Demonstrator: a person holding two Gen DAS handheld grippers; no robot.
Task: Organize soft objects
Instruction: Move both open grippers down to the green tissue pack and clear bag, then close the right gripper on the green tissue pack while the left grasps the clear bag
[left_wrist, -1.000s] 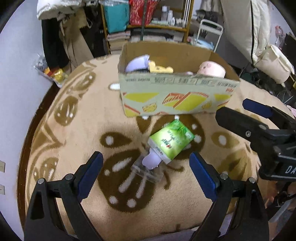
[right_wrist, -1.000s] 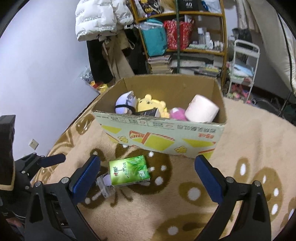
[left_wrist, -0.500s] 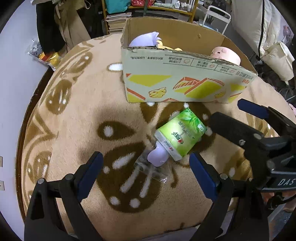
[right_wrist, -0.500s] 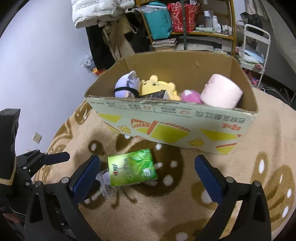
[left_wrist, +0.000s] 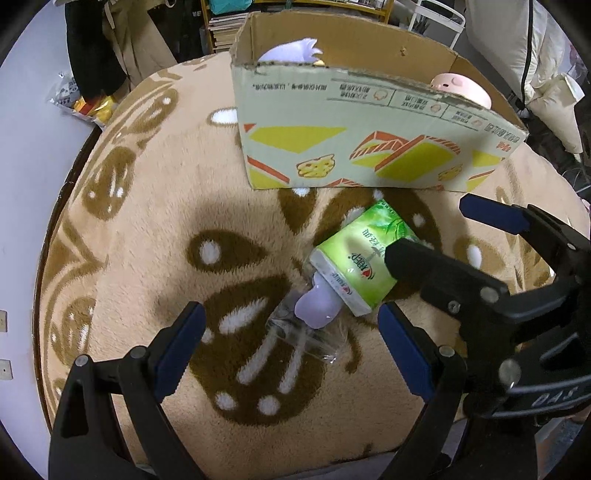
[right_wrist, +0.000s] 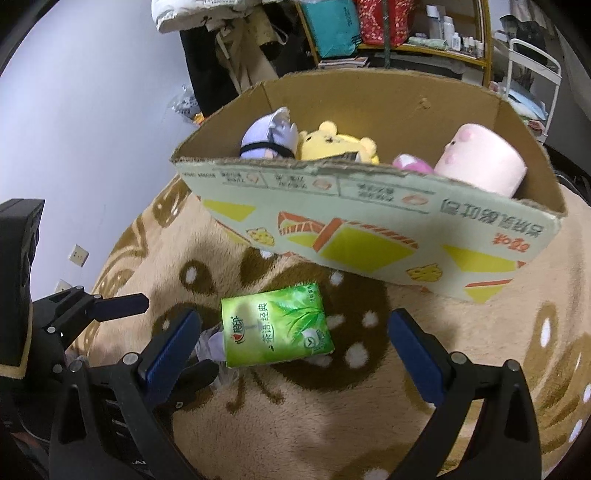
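- The tissue pack (right_wrist: 275, 328) lies flat on the brown patterned blanket (left_wrist: 155, 236), just in front of the cardboard box (right_wrist: 369, 236), with crumpled clear wrapping (left_wrist: 306, 332) at its near end.
- Left tool (left_wrist: 291, 343): released, jaws wide, poised over the wrapping beside the tissue pack.
- Right tool (right_wrist: 295, 350): released, jaws spread to either side of the tissue pack, not touching it.
- Behind the tissue pack, the box holds plush toys (right_wrist: 336, 144).

Green soft tissue pack (right_wrist: 275, 328) w/ leaf print lies flat on beige-brown fleece blanket (right_wrist: 332, 413), just in front of cardboard box (right_wrist: 369, 236); crumpled clear plastic wrap (left_wrist: 303, 332) at its white end. In box: lavender plush (right_wrist: 269, 138), yellow bear plush (right_wrist: 332, 144), pink cylinder plush (right_wrist: 480, 158), small magenta soft item (right_wrist: 410, 164).
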